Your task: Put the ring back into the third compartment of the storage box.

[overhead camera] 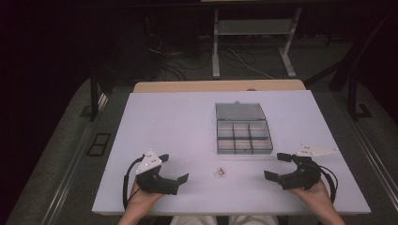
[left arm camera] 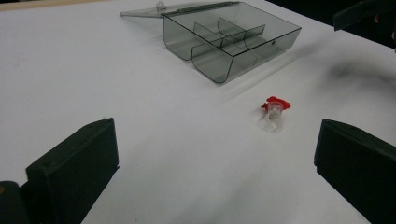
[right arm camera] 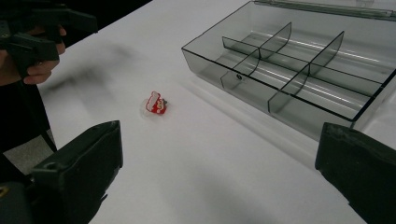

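Observation:
A small clear ring with a red and white charm [overhead camera: 219,172] lies on the white table [overhead camera: 178,126] near the front edge, between my two grippers. It appears as the ring [left arm camera: 274,112] ahead of the left jaws and as the ring [right arm camera: 155,103] ahead of the right jaws. A smoky grey compartment box [overhead camera: 243,136] stands open behind it, its lid [overhead camera: 239,111] laid flat at the back. My left gripper [overhead camera: 171,168] is open and holds nothing. My right gripper [overhead camera: 277,165] is open too, with nothing between its jaws.
The box [left arm camera: 229,39] has several divided cells, all bare as far as I see in the box [right arm camera: 299,65]. Beyond the table's far edge stand desk legs [overhead camera: 216,47] and cables on a dark floor.

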### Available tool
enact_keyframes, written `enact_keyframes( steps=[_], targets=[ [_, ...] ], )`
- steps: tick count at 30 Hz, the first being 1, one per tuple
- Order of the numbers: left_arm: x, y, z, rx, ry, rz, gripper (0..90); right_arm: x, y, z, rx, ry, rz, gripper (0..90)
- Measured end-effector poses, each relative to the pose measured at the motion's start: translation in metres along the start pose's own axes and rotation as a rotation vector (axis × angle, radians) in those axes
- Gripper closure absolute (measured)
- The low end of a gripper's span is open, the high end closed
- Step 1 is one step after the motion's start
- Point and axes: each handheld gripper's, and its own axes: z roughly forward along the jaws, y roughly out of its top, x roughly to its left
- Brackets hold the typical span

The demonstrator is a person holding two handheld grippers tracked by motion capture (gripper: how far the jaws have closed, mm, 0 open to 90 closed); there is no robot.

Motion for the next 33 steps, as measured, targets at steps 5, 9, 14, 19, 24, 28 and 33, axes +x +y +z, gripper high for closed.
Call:
enact_keyframes(
  steps=[5, 9, 14, 19, 24, 28, 33],
  targets=[
    [-0.0005, -0.0001, 0.001, 0.004, -0.004, 0.0, 0.0, 0.0002, -0.0003, 0.0004, 0.005, -0.014, -0.005, 0.8],
    [-0.0008, 0.0, 0.0008, 0.009, -0.008, 0.004, 0.0, -0.0001, -0.0007, -0.0003, 0.006, -0.016, -0.001, 0.7],
    [-0.0002, 0.0002, 0.0, 0.006, -0.01, -0.001, 0.0, -0.0005, -0.0017, -0.0003, 0.003, -0.01, 0.006, 0.8],
    [-0.0015, 0.0005, -0.0014, 0.003, -0.008, -0.001, 0.0, -0.0002, -0.0026, -0.0009, 0.009, -0.014, 0.007, 0.7],
    [-0.003, 0.0005, -0.0045, -0.001, -0.002, -0.007, 0.0, -0.0003, -0.0043, -0.0034, 0.011, -0.026, 0.005, 0.7],
    [-0.0038, 0.0014, -0.0067, -0.003, -0.002, -0.013, 0.0, -0.0018, -0.0051, -0.0054, 0.008, -0.031, 0.007, 0.7],
    [-0.0041, 0.0054, -0.0077, 0.005, -0.005, -0.004, 0.0, -0.0034, -0.0064, -0.0067, -0.002, -0.026, 0.024, 0.7]
  ],
)
